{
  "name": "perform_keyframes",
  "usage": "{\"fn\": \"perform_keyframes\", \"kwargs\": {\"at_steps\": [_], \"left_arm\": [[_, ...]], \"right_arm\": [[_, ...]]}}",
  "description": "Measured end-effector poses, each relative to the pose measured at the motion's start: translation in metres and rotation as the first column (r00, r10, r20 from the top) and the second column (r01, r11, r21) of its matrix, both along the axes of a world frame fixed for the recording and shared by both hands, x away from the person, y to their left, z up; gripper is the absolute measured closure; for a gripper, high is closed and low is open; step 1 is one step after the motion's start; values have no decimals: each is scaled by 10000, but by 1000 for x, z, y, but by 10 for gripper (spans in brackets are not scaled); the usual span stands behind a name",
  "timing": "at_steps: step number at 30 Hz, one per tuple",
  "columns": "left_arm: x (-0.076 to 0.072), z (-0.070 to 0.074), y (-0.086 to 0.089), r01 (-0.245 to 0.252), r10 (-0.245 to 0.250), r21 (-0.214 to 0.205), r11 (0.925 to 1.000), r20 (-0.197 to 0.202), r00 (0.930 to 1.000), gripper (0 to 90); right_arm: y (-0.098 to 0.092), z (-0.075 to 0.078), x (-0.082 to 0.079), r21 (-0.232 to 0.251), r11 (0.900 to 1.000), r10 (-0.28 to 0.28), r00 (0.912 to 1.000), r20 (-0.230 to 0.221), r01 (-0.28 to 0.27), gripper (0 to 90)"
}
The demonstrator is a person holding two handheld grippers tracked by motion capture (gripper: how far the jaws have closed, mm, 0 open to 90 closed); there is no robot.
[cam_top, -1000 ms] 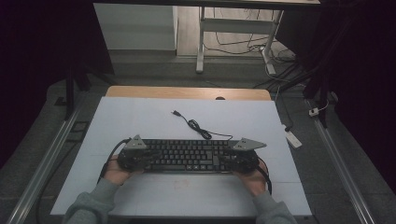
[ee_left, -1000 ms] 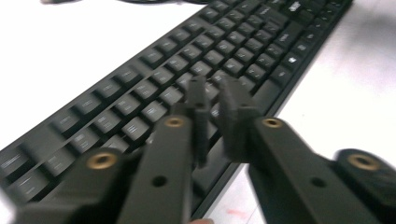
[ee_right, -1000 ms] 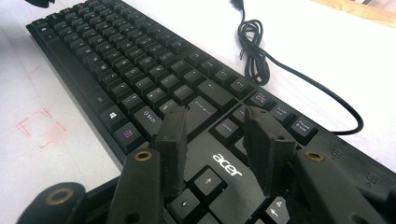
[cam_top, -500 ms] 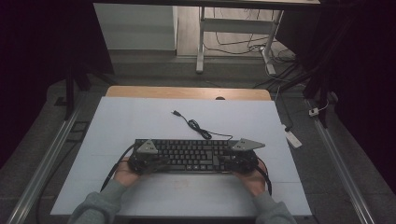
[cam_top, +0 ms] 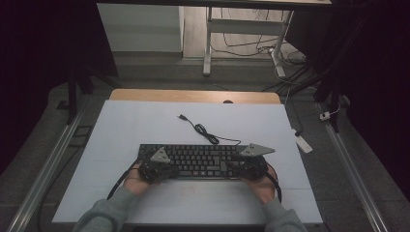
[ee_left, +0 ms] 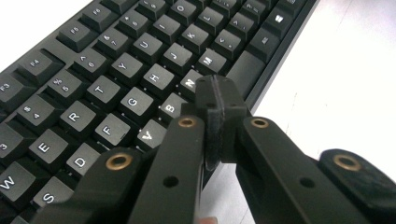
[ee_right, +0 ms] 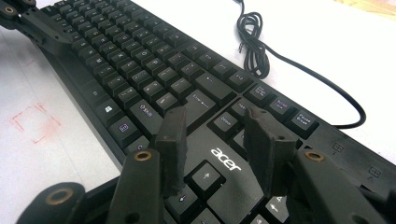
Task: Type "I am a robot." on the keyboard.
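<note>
You have a white table (cam_top: 145, 125) in front of you. A black keyboard (cam_top: 203, 159) lies flat on it, near your side. Its black cable (cam_top: 200, 129) curls away on the far side. A faint red mark (ee_right: 35, 122), maybe a drawn square, sits on the table.

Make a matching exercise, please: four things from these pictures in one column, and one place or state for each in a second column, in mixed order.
Things:
1. left gripper
2. right gripper
3. keyboard cable
4. wooden edge

Places or states:
A. partly bundled on the white table behind the keyboard
B. fingers apart, above the arrow keys
C. along the far side of the table
D. fingers shut together, above the N and B keys

Pairs: 1-D, 2-B, 3-A, 4-C
</note>
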State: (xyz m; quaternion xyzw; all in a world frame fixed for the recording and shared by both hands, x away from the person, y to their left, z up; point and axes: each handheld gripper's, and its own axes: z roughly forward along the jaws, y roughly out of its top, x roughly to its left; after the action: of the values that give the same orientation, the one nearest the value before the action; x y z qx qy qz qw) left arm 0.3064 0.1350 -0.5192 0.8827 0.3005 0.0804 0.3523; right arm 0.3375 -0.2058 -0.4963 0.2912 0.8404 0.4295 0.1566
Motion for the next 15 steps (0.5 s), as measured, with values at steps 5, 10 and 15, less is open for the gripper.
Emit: {"fn": "perform_keyframes", "kwargs": {"at_steps": [5,10,15], "left_arm": [[0,-3,-1,-22,22,65,10000,-80,10000,893],[-1,-1,-1,-68,68,-59,10000,62,10000,893],[-4,10,7,-302,338,-724,9969,479,9983,857]], "right_arm": [[0,0,0,-23,10000,4,10000,-8,-4,595],[0,0,0,-26,10000,-5,10000,-8,5,595],[0,0,0,-4,10000,-8,10000,17,8,594]]}}
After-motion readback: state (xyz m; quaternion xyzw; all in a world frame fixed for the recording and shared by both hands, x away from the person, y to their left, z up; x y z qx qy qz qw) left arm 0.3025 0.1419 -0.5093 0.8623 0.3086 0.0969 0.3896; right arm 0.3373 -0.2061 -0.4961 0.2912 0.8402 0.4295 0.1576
